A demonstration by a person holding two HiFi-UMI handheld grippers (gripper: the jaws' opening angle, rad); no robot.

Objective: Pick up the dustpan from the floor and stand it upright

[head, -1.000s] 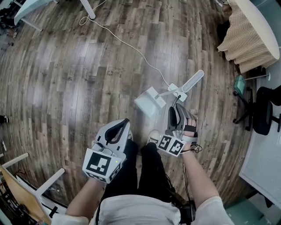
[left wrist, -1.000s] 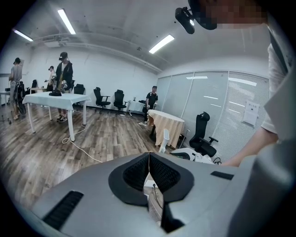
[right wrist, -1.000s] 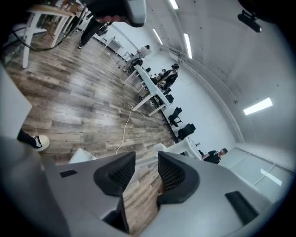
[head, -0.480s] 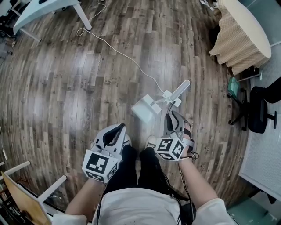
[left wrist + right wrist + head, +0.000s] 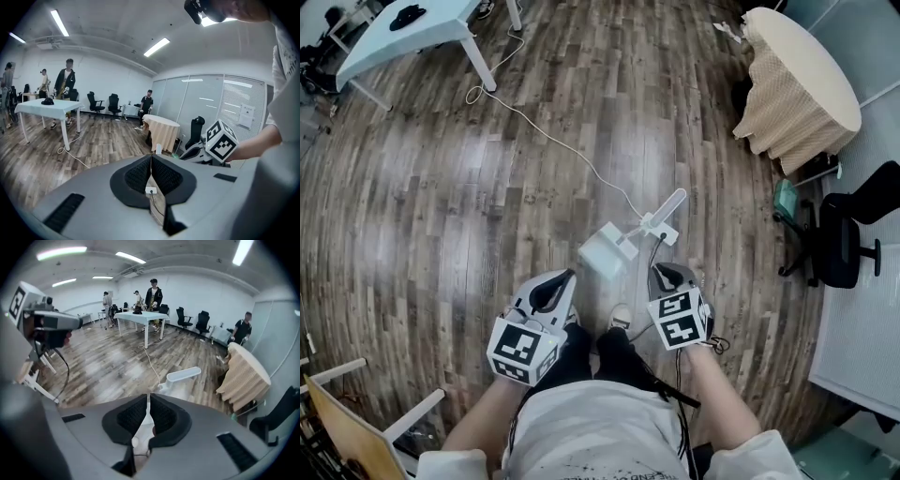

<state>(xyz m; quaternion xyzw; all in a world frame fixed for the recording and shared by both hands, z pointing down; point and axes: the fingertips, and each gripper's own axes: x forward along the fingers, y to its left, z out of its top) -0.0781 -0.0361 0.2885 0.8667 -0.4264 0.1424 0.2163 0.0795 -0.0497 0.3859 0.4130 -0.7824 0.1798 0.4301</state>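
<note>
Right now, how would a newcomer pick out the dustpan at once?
Find the white cable crossing the wood floor from the white table. Near its end, just ahead of the person's shoe, is the dustpan: the only boxy white pan with a long flat handle.

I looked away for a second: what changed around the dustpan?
The right hand-held gripper has lifted back from the dustpan and rolled; its jaws are closing, nothing between them. The left hand-held gripper stayed shut. The dustpan kept its place on the floor.
</note>
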